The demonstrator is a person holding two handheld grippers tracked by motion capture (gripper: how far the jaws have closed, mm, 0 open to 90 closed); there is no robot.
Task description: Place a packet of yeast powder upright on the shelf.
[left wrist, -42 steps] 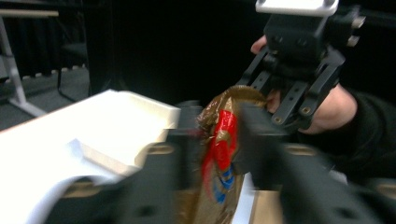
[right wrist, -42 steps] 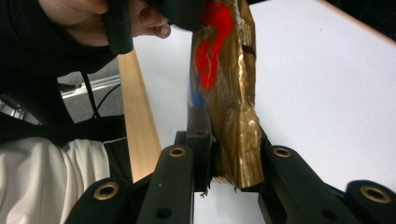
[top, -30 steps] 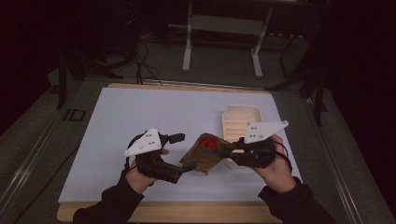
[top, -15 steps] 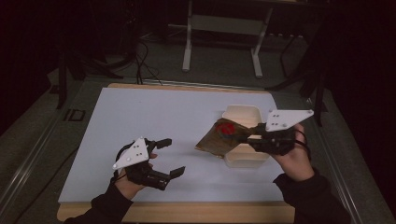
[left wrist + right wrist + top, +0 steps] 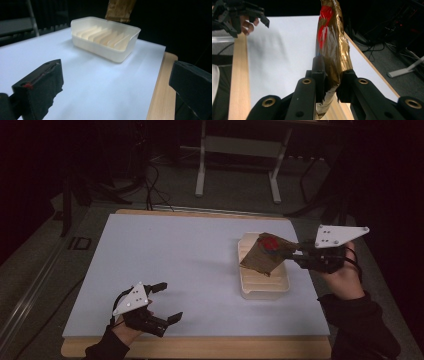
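Tabletop fills the middle of the high view, a pale sheet on a wooden board whose edge shows along the bottom. Right of centre sits a cream tray with ribs across its floor. Above the tray's upper half hangs a brown packet with a red mark near its top, tilted, its right edge pinched by the right gripper. That gripper comes in from the right of the frame, a grey plate on top, the right hand behind it. At lower left the left gripper rests low near the board's front edge, well apart from the tray, its fingers spread with nothing between them; the left hand grips it from below.

In the left gripper view, two black fingers rise from the bottom corners, wide apart, with bare sheet between them. The tray stands at upper centre, ribs showing inside. The packet's lower end hangs at the top of the frame, over the tray's far rim; whether it touches the rim, I cannot tell.

In the right gripper view, the fingers press together on the packet, which stands edge-on up the middle of the frame, crinkled and glossy, the red mark near its top. The left gripper shows at upper left, held open over the board's edge.
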